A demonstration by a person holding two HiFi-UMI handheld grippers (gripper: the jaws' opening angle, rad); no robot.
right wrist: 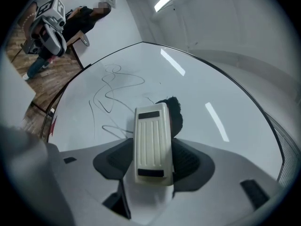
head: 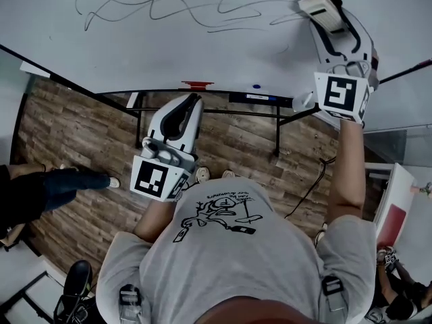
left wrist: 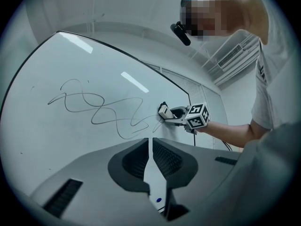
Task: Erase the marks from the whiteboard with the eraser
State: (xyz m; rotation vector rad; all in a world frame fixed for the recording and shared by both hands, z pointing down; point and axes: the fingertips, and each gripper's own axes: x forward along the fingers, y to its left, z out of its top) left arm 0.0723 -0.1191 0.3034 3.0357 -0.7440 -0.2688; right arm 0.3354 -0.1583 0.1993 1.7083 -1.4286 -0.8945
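Right tool (head: 331, 17): jaws pinch the eraser (right wrist: 151, 142) across its cream ribbed back. The dark felt side faces the whiteboard (head: 169, 56) and looks pressed to it.

Eraser position: on the whiteboard surface, at the right-hand end of the marks (left wrist: 101, 109), touching or just overlapping the last stroke. The head view puts it near the whiteboard's upper right.

Marks: one thin looping scribble running leftward across the whiteboard from the eraser. In all three views the line reads unbroken, with no wiped gap.

Left tool (left wrist: 150, 157): jaws pressed together with nothing between them. It is held below the whiteboard's lower edge, well apart from the surface and pointing up toward it, and takes no part in the work.

Progress (judgement): wiping is at its very start. The eraser is gripped and on the whiteboard, and that much is done. Practically the whole scribble is left to clear, from the eraser leftward.
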